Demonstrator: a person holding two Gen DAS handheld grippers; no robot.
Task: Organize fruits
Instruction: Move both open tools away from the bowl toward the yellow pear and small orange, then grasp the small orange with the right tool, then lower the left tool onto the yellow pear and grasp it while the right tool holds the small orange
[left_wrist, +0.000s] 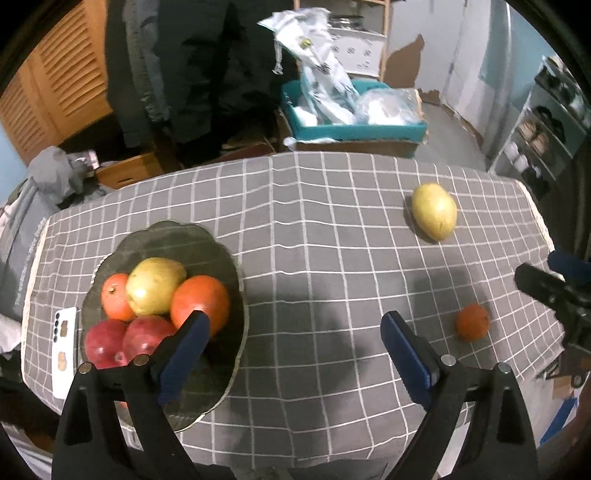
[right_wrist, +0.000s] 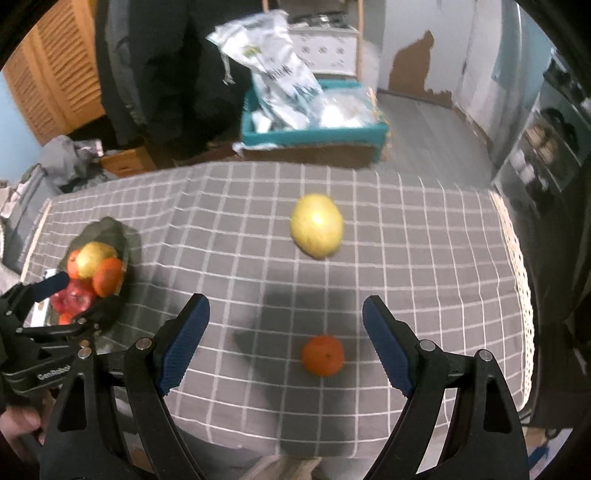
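At the far left of the worktop (left_wrist: 332, 229), covered in a grey checked cloth, a white phone (left_wrist: 64, 350) lies just beside a dark scalloped plate (left_wrist: 192, 240). The plate already holds two oranges, a yellow-green pear and two red pomegranates, heaped together, which suggests it is the gathering place for the fruit. Your left claw (left_wrist: 295, 325) hangs just above the plate's right edge, jaws spread wide with nothing between them; one blue pad overlaps the nearest orange in the left wrist view, but contact cannot be told. Moving right, bare cloth separates the plate from two loose fruits: a large yellow pear (right_wrist: 317, 225) toward the far side and a small orange (right_wrist: 323, 354) nearer you, well apart from each other. Your right claw (right_wrist: 286, 310) points down over the small orange, jaws wide and empty, so that fruit looks like the likely next pick.
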